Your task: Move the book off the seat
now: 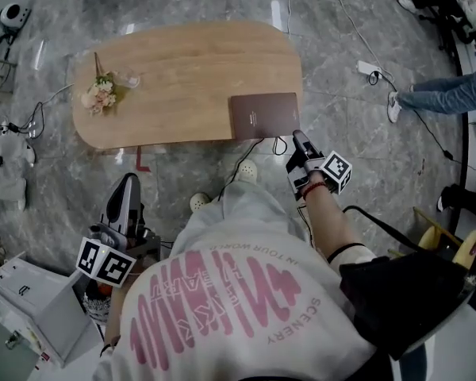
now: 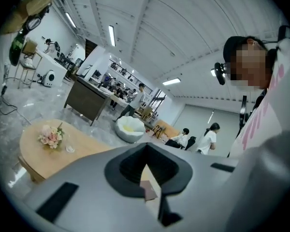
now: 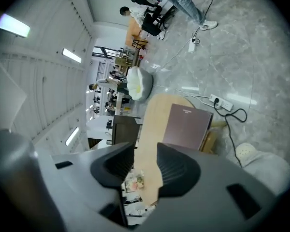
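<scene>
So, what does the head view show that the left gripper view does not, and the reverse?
Only the head view: the right tool, white shoes and a power strip on the floor. Only the left gripper view: ceiling lights and seated people far off. Both: the wooden table, the flowers and the brown book, just a sliver in the left gripper view.

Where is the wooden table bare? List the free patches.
The light wooden table is bare across its middle, between the pink flower bunch and the dark brown book, and along the far edge behind the book. Crowded: the flowers' end and the book's near corner.
</scene>
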Demonstrator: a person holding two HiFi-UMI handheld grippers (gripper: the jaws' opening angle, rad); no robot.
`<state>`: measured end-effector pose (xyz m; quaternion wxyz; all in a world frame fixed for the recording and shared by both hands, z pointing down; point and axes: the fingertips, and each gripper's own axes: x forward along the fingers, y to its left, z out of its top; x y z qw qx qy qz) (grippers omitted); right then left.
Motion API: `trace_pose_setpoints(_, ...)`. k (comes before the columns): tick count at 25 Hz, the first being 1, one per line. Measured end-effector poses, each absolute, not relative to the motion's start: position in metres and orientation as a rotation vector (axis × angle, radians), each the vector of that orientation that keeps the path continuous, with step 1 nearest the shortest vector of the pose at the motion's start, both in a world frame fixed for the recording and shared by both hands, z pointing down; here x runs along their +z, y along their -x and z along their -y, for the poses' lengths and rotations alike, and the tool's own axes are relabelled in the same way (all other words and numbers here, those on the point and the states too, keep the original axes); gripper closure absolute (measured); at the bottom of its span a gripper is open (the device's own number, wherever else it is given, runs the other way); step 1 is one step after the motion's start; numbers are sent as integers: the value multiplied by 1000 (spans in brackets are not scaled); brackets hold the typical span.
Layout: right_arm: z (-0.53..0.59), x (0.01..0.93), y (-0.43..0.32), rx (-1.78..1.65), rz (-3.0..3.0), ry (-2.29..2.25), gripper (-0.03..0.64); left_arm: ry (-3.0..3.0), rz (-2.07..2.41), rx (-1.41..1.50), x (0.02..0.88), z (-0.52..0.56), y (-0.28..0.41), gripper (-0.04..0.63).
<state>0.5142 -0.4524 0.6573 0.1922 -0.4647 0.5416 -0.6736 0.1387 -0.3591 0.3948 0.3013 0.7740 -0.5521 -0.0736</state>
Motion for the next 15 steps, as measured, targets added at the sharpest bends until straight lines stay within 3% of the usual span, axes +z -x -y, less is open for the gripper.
trace_pose_setpoints(6, 459, 567, -499, -1612, -1604, 1160, 586, -2164, 1379, -264, 379, 369, -126, 588)
trace_pose_setpoints(15, 444, 428, -468, -1280, -1787, 989, 597, -2268, 1236, -272, 354, 366, -105, 588)
